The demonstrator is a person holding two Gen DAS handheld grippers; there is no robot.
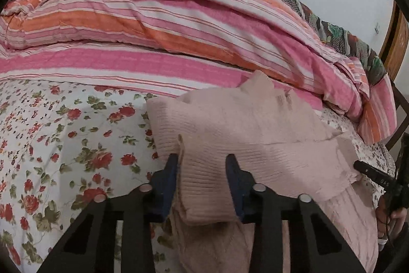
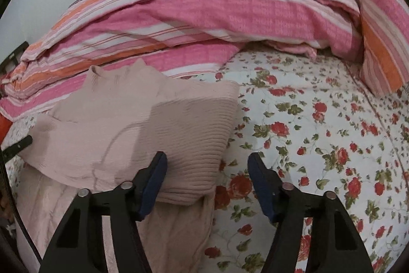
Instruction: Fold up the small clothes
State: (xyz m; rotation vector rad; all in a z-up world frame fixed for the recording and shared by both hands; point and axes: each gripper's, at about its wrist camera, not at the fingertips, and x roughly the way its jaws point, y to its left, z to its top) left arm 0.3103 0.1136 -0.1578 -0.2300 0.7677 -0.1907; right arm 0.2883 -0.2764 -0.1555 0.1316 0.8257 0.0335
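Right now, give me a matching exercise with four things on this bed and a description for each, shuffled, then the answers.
Things:
1. sweater
2. bedsheet
3. quilt
4. left gripper

Descriptions:
A. white with red roses
B. pink, orange and white stripes, heaped at the back
C. pale pink ribbed knit, partly folded
D. blue pads on either side of a fold of knit

Pairs: 1-C, 2-A, 3-B, 4-D
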